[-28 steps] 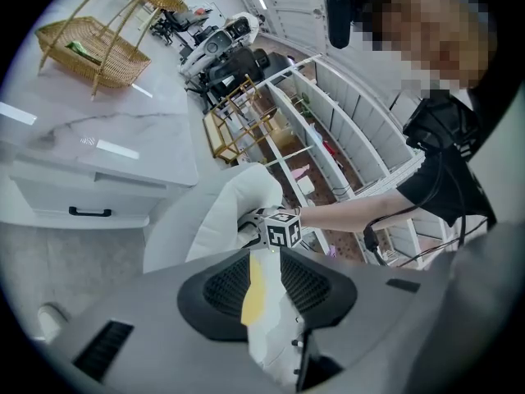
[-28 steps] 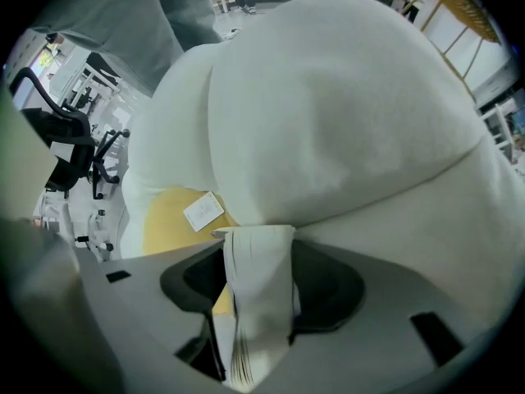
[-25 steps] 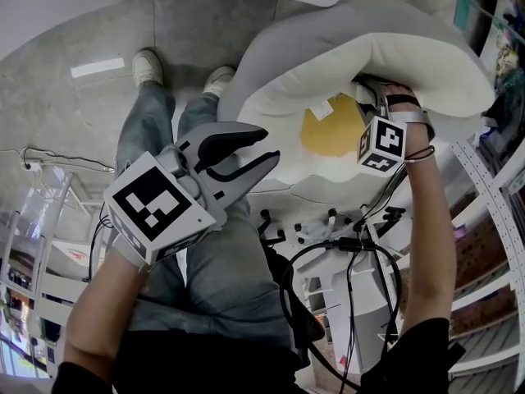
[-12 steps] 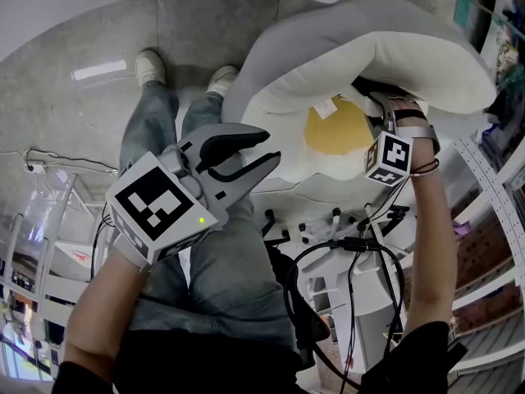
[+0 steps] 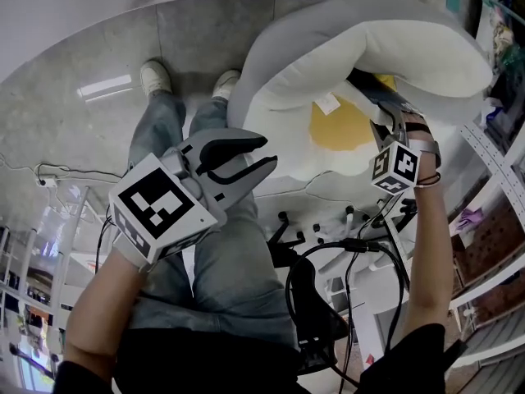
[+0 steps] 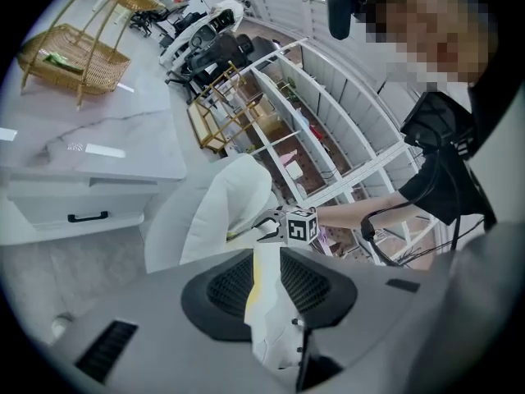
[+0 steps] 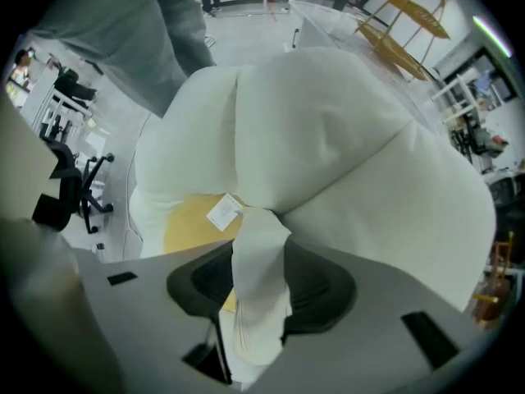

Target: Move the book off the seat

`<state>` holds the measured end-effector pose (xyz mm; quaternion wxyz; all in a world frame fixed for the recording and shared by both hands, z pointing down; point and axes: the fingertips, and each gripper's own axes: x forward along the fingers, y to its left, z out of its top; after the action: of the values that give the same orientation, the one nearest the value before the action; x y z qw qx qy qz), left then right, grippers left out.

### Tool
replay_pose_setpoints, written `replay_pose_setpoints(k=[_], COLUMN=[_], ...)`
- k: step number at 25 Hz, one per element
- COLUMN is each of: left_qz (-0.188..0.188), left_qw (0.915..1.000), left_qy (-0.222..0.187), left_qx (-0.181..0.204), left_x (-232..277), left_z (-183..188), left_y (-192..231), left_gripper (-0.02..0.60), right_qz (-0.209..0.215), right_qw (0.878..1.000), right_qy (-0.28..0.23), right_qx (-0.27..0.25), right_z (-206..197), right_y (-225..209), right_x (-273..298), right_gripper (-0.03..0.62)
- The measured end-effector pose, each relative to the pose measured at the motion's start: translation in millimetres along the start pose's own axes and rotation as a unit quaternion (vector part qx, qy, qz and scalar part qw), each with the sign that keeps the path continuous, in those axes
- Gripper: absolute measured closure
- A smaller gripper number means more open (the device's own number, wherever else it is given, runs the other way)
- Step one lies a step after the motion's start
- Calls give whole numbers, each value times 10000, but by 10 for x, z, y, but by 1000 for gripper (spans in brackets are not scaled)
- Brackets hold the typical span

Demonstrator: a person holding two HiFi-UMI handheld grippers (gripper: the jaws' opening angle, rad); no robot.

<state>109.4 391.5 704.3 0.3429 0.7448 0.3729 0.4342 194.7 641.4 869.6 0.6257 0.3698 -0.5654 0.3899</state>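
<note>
The right gripper [image 5: 384, 128] points down into the seat [image 5: 410, 52], a big soft egg-shaped chair with a grey outside, a white padded rim and a yellow middle [image 5: 344, 128]. Its jaws have just been closing and now press from both sides on the book [image 7: 259, 265]. The book stands edge-on between them as a wedge of white pages, and its far end reaches a little past the fingertips. Just ahead of the tips and slightly to their left, a small white label [image 7: 221, 213] lies at the edge of the yellow patch. Beyond it the white padding rises and fills most of that gripper's view. Whether the book touches the cushion under the jaws cannot be told

The left gripper [image 5: 267, 150] is held well apart from the right one, out over the person's legs [image 5: 205, 261] in blue jeans. Its jaws stand apart with nothing between them. Through the gap, its own view shows the seat far ahead and the right gripper's marker cube [image 6: 300, 225] in front of it. Past the left gripper's tips lie the grey floor [image 5: 98, 130] and a pair of white shoes [image 5: 154, 74]. Black cables [image 5: 344, 249] loop just behind the right gripper, and white shelves [image 5: 484, 253] run beside that arm
</note>
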Motion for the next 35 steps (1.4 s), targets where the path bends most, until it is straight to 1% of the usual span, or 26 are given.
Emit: replay_pose_setpoints(k=[3,5,8,10,12,15,18,20,24,28,31,32,33,35], left_qz=[-15,-38,-73,-89,-106,-168,-224,-280,-348,-362,-375,-373,-365,-334], left_qw=[9999,9998,9995,9993,9989,9978,9960,9946,9913,9901,9875,9866,9858,9846], left_qy=[31,63,114,149,207,315,397,443,523,510,503,508,510,496], left_qx=[111,186,284,329,396,565,763,899,1160,1256,1445,1505,1555,1644], left_x=[-39,-56,-100,-148,-183,-227,-273,-299,-357,-424,-495,-519,-540,-579], left_z=[2,3,19,23,13,1,9,26,103,224,356,400,442,530], left_y=[-71,-124,-178,-223,-281,-358,-437,-567,-777,-1005,-1199,-1263,-1333,-1482], left_gripper=[483,483,483,483,483,483,483,483,483,483,483,483,483,483], right_qz=[-33,-48,-58,-55,-74,-121,-84,-41,-84,-177,-258,-274,-285,-322], right_qw=[9988,9958,9880,9793,9670,9446,9256,9126,8793,8483,8240,8176,8131,8088], right_qy=[-13,-16,-37,-89,-164,-284,-356,-440,-671,-880,-1077,-1137,-1186,-1263], right_qx=[494,914,1540,2020,2543,3268,3768,4065,4715,5219,5556,5638,5691,5734], right_z=[33,28,9,-14,-60,-88,-33,11,68,121,156,172,184,198], right_y=[74,123,204,273,336,428,513,583,675,705,638,608,578,506], right_x=[-90,-162,-286,-401,-530,-715,-871,-992,-1257,-1562,-1817,-1903,-1992,-2180], right_gripper=[424,425,425,425,425,425,425,425,425,425,425,425,425,425])
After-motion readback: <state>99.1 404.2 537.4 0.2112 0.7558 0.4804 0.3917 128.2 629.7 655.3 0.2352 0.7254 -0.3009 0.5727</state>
